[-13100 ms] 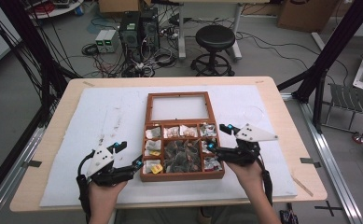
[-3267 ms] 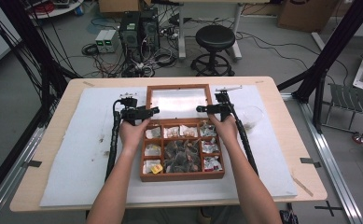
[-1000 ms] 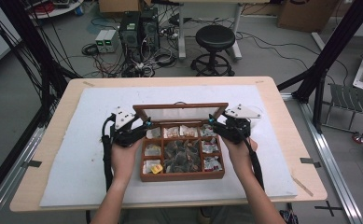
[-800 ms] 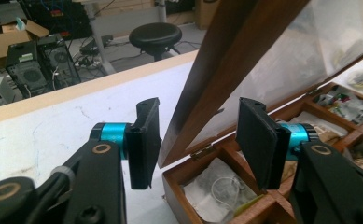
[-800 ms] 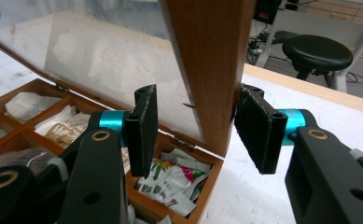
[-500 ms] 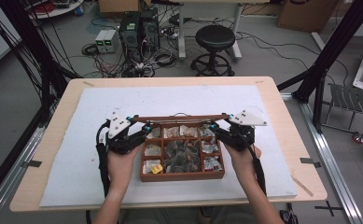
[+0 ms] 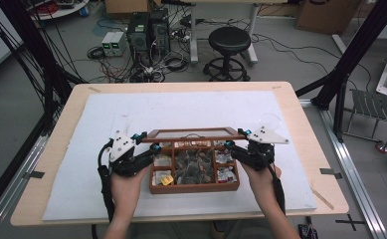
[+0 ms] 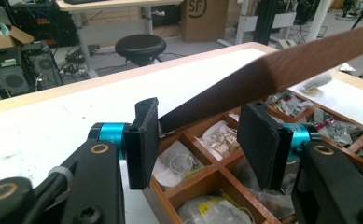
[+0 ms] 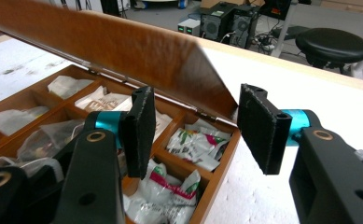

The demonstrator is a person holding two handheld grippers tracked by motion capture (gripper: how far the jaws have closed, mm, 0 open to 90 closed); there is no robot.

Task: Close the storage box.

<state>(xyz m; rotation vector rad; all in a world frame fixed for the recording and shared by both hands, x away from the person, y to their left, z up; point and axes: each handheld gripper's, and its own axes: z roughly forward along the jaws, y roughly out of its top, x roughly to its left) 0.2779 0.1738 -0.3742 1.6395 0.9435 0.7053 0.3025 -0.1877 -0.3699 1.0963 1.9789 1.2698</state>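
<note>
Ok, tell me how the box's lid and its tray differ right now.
The lid stands tilted on its hinges, half raised; the tray lies flat on the white mat. The lid is a thin frame around a pale panel; the tray is split into compartments full of small packets. Both are the same reddish-brown wood.

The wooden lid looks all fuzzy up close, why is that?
In the left gripper view the lid is smeared and soft-edged, while the jaws stay sharp; in the right gripper view its edge blurs too. In the high view the lid looks crisp, with pale glare on its pane.
</note>
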